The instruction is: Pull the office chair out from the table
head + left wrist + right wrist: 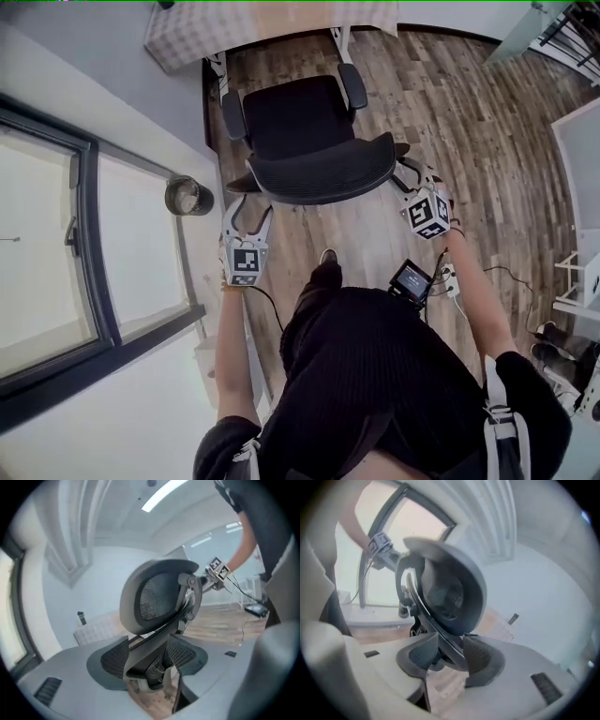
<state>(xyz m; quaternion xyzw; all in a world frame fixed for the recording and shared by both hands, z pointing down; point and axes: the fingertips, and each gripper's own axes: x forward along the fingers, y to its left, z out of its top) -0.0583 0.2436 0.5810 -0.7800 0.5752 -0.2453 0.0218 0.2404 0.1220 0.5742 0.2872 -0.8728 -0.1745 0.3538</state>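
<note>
Head view: office chair point(309, 141) has its seat tucked toward the cloth-covered table point(272, 19) and its curved backrest facing the person. Open wood floor point(450, 112) lies to the chair's right and behind it. On the left it is tighter, with a window wall point(56, 244) and a dark round pot point(189, 196). Left gripper point(248, 202) is at the backrest's lower left edge, jaws spread in a V. Right gripper point(412, 176) is at the backrest's right tip. Left gripper view: left gripper point(150, 658) jaws are apart and the chair's point(154, 597) back frame stands between the pads; contact unclear. Right gripper view: right gripper point(450, 658) jaws are likewise parted, straddling the chair's point(450, 588) strut; no firm hold visible.
</note>
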